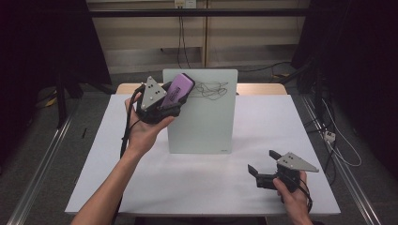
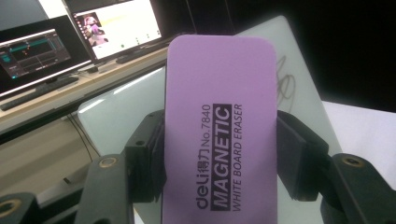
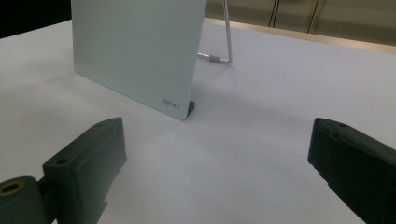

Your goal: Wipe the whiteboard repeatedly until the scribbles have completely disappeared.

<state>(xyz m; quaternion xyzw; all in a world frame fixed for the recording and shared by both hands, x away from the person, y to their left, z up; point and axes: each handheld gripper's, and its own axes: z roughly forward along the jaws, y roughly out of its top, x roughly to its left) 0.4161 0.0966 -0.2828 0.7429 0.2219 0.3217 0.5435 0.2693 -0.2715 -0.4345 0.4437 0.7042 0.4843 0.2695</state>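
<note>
Purple, smooth-faced and round-cornered: magnetic eraser (image 1: 179, 90) clamped in the left gripper (image 1: 164, 101), seen from the high view raised off the table at the upper left corner of the whiteboard (image 1: 202, 119). Left forearm angled up from the bottom edge, palm under the black gripper body, grey three-cornered plate on top. Eraser's long axis slanted up and to the right, far end at the board's top edge beside the dark scribble (image 1: 210, 89). Right gripper (image 1: 263, 167) held low near the white table (image 1: 187, 183) front right, well apart from the board, jaws spread wide with nothing between.

From the left gripper view: eraser (image 2: 222, 135) upright along the jaws, pads pressed on both long sides, black lettering running lengthwise. Pale glassy board (image 2: 299, 88) behind it, scribble (image 2: 285, 84) just past the right edge.

From the right gripper view: matte black jaws far apart over bare table (image 3: 233, 163); board (image 3: 135, 51) standing, leaning on a thin metal stand (image 3: 226, 42).
</note>
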